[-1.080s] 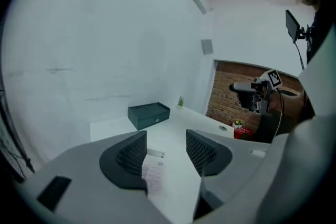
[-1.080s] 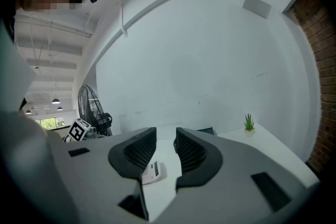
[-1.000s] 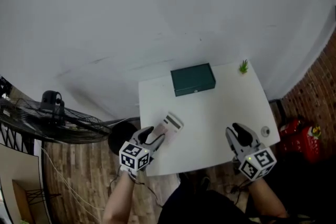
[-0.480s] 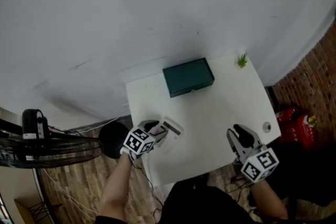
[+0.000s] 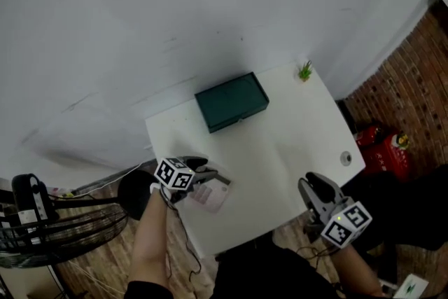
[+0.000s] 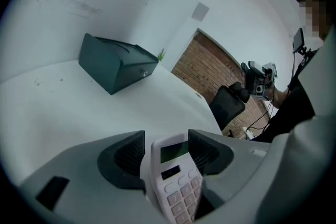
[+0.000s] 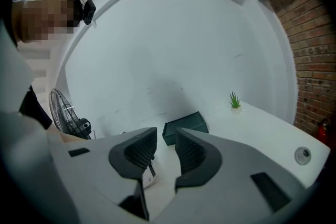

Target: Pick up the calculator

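White calculator (image 6: pixel 177 178) betw. jaws of L claw (image 5: pixel 207 176), just opening, angled downward.

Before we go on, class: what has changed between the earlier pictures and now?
The left gripper came down over the calculator, and its jaws have just been opening. The calculator now lies between them, not yet gripped. The calculator itself, the green box, the plant and the right gripper, open and empty, roughly kept their places.
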